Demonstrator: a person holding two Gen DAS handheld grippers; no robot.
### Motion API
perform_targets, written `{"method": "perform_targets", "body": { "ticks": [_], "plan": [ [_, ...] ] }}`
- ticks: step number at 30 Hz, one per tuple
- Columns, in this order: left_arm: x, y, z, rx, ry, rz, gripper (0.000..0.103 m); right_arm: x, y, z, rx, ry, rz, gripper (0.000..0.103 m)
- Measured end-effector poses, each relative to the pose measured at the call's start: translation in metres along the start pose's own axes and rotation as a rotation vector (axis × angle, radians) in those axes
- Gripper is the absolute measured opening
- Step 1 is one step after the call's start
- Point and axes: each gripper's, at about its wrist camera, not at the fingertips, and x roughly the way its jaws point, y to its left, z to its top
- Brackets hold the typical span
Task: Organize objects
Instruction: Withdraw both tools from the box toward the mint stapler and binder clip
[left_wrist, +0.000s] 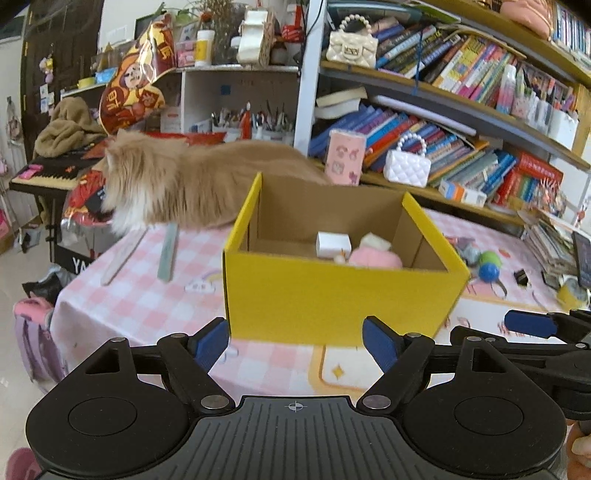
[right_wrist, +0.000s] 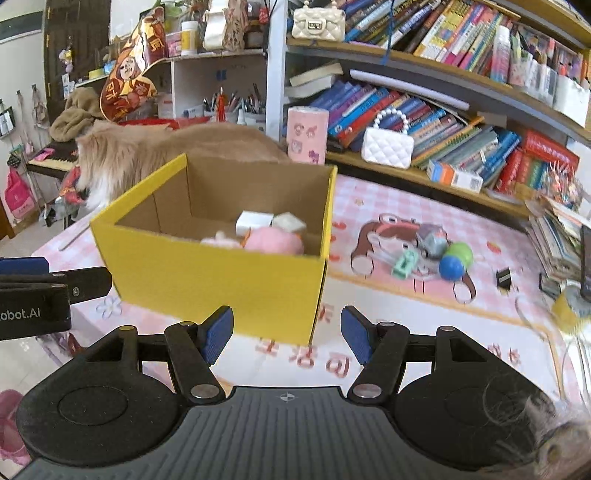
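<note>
The yellow box (right_wrist: 221, 273) on the counter (right_wrist: 406, 295) already holds a pink plush (right_wrist: 273, 240) and white blocks (right_wrist: 255, 221), while small toys (right_wrist: 443, 258) beside it wait; both my left hand-held gripper (left_wrist: 295, 347) and right hand-held gripper (right_wrist: 286, 336) gape empty.

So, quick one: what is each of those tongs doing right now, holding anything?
Left tongs: open, holding nothing.
Right tongs: open, holding nothing.
</note>
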Motion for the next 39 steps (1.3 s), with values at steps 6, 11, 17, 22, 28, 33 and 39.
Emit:
{"method": "perform_targets", "body": {
  "ticks": [6,11,17,22,28,33,39],
  "plan": [
    [-0.006,-0.006,-0.017,0.030,0.030,-0.006,0.083,-0.010,0.000,-0.022,0.032,0.033,-0.025,0.063],
    [-0.010,-0.010,-0.027,0.058,0.035,0.001,0.087,-0.018,-0.005,-0.040,0.066,0.053,-0.066,0.064],
    [-0.008,-0.017,-0.035,0.078,0.069,-0.018,0.087,-0.027,-0.016,-0.054,0.116,0.064,-0.113,0.064],
    [-0.008,-0.031,-0.041,0.114,0.088,-0.059,0.087,-0.034,-0.026,-0.068,0.152,0.081,-0.150,0.065],
    [-0.002,-0.050,-0.046,0.154,0.116,-0.109,0.088,-0.039,-0.039,-0.079,0.193,0.099,-0.189,0.065],
    [0.007,-0.069,-0.046,0.195,0.137,-0.158,0.088,-0.042,-0.053,-0.084,0.229,0.108,-0.223,0.065],
    [0.020,-0.097,-0.044,0.246,0.157,-0.203,0.088,-0.041,-0.077,-0.089,0.277,0.127,-0.260,0.066]
  ]
}}
